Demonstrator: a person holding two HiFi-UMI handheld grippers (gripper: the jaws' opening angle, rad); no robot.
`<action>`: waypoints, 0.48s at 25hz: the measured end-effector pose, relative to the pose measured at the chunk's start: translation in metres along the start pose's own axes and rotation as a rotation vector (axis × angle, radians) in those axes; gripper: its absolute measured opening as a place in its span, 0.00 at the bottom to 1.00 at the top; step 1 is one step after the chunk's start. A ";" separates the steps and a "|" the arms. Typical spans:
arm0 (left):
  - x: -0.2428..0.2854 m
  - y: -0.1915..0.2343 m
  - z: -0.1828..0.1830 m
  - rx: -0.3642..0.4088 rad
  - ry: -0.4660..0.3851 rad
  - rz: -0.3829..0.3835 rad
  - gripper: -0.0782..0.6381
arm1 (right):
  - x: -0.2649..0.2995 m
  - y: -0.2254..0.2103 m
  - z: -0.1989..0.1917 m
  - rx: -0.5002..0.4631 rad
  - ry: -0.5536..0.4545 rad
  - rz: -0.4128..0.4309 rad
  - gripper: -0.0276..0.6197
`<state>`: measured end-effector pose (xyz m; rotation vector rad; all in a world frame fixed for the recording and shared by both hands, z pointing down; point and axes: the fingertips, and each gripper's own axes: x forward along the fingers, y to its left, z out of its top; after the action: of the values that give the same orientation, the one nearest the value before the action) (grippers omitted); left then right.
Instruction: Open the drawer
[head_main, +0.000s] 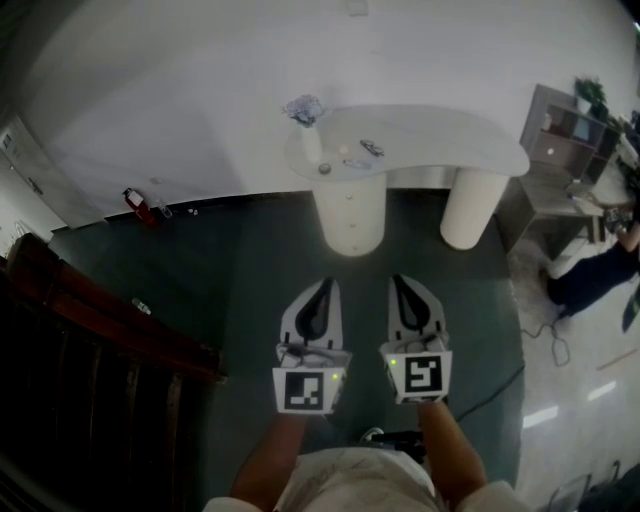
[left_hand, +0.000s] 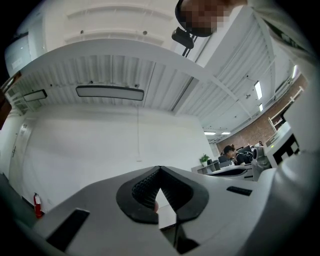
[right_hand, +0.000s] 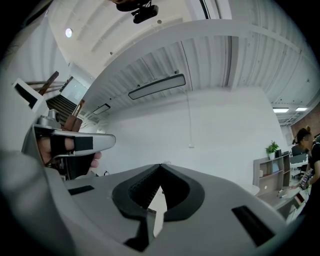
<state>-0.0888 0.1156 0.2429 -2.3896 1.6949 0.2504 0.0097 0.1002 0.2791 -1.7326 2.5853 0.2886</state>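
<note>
A white table stands ahead by the wall on two round pedestals. The left pedestal shows small knobs down its front, which look like drawer fronts. My left gripper and right gripper hover side by side over the dark floor, well short of the pedestal, both pointing toward it. Each is shut with nothing between its jaws. In the left gripper view the left gripper's tips meet against the white wall. In the right gripper view the right gripper's tips meet the same way.
A vase of flowers, glasses and a small round object sit on the table. A dark wooden railing runs along the left. A red fire extinguisher stands by the wall. At the right are a shelf, a person and a floor cable.
</note>
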 end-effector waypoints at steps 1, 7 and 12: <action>0.003 0.001 -0.002 -0.007 0.002 0.004 0.11 | 0.003 -0.001 -0.002 0.000 0.004 0.001 0.03; 0.029 0.023 -0.031 -0.043 0.031 0.010 0.11 | 0.036 -0.002 -0.020 -0.023 0.030 0.000 0.03; 0.074 0.053 -0.051 -0.053 0.011 -0.013 0.11 | 0.088 -0.007 -0.032 -0.054 0.047 -0.023 0.03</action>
<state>-0.1137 0.0181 0.2706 -2.4432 1.6969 0.2842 -0.0147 0.0121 0.2990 -1.8072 2.6114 0.3242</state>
